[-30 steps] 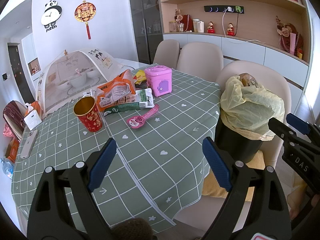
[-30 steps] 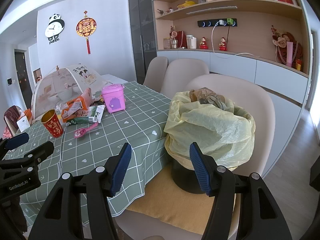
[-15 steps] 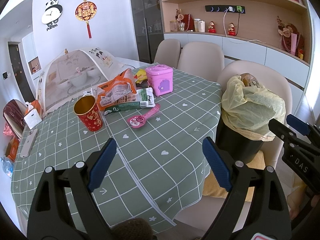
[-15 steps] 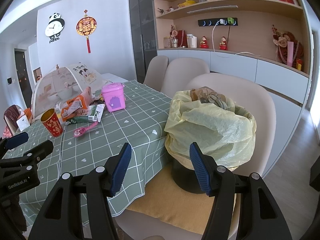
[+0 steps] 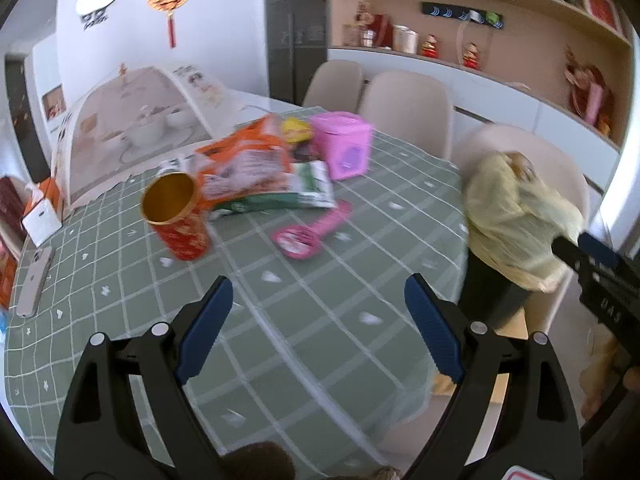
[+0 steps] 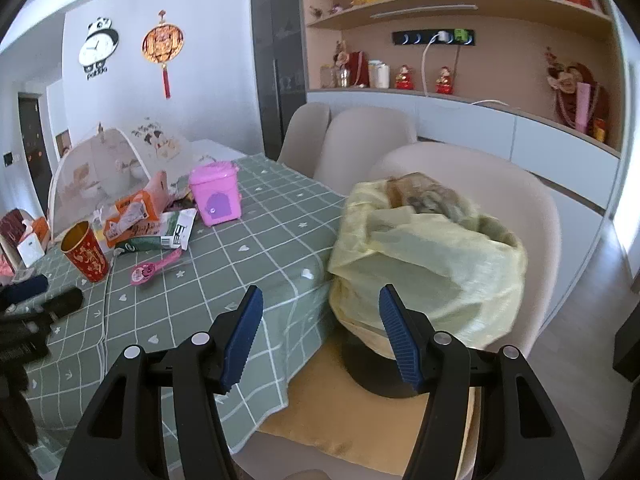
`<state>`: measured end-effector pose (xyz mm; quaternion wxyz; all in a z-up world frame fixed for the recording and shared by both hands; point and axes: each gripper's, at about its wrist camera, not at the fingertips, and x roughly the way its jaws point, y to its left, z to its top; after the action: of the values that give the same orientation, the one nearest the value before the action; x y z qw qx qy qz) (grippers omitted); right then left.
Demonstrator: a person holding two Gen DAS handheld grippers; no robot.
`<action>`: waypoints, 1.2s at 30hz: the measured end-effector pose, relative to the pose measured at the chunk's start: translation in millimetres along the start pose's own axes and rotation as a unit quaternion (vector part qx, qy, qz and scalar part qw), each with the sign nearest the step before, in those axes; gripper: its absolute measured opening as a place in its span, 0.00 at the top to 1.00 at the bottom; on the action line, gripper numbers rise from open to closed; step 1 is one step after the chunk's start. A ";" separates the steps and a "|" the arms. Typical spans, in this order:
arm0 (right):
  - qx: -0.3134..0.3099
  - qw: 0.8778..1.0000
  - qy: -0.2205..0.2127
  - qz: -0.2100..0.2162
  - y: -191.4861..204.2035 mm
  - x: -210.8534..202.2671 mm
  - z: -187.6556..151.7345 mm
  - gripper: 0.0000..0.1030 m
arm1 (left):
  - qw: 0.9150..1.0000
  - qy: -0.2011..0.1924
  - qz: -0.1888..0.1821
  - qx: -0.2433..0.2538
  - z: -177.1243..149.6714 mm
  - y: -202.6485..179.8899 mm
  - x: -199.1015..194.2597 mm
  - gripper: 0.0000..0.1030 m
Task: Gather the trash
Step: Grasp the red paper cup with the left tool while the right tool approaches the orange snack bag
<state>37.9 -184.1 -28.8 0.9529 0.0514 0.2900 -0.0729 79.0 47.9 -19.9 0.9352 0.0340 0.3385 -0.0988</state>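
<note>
Trash lies on the green checked table [image 5: 320, 300]: a red and gold paper cup [image 5: 176, 216], an orange snack bag [image 5: 244, 164], a green and white wrapper [image 5: 280, 196] and a pink spoon-shaped packet [image 5: 308, 230]. A black bin lined with a yellow bag [image 6: 428, 256] stands on a chair at the table's right edge. My left gripper [image 5: 318, 328] is open and empty above the table's near part. My right gripper [image 6: 320, 336] is open and empty in front of the bin. The cup [image 6: 86, 254] also shows in the right wrist view.
A pink toy bin [image 5: 342, 150] stands behind the wrappers. A mesh food cover [image 5: 136, 128] sits at the back left. A phone [image 5: 34, 280] and a tissue pack [image 5: 40, 220] lie at the left edge. Beige chairs [image 6: 360, 140] line the far side.
My left gripper has moved forward toward the trash on the table, and its view is blurred by motion. My right gripper has shifted slightly closer to the bin.
</note>
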 end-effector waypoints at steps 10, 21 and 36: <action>-0.054 0.998 0.032 0.022 107.3 77.3 35.1 0.44 | 0.998 -0.002 0.016 -0.066 58.1 148.8 44.7 0.17; -0.051 0.996 0.075 -0.025 197.6 138.1 61.4 0.44 | 0.986 0.108 -0.121 -0.023 77.3 198.9 119.9 0.33; -0.042 0.994 0.089 0.049 205.5 167.4 81.1 0.44 | 0.976 0.150 -0.150 -0.053 81.5 199.9 144.3 0.75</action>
<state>254.3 -11.5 -44.1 0.9270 0.0318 0.3736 -0.0092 280.0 209.4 -50.2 0.8488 -0.0525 0.4810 -0.2133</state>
